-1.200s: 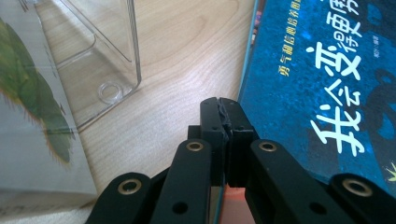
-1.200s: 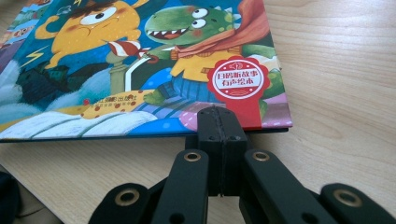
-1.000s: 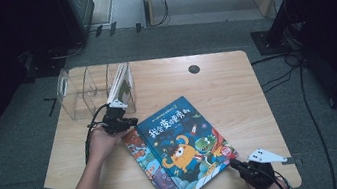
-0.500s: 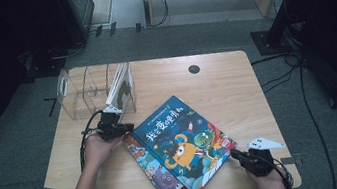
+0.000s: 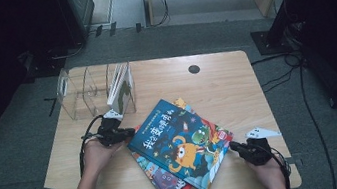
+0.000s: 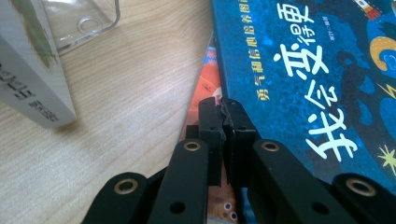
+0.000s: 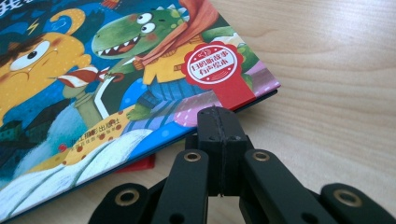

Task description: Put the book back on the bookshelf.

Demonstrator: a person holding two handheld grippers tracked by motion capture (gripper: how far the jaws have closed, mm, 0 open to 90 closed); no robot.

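Wooden table (image 5: 236,84) on grey carpet, dark room around it, and we have both grippers down at a stack of picture books. Blue book (image 5: 179,142) lies on top, skewed across a red-edged book (image 5: 162,181) under it, near the table's front middle. Clear acrylic rack (image 5: 82,89) sits at the back left with one white book (image 5: 119,85) standing in it. Our left gripper (image 5: 120,133) has its jaws closed together, nothing between them, tips touching the blue book's left edge. Our right gripper (image 5: 237,147) is closed too, empty, tips just at the book's lower right corner by the red seal. Looks like we're squaring or nudging the top book with closed tips. To do it well: keep tips low on the cover edge, push from both sides evenly, go slow so the lower book doesn't drag along.
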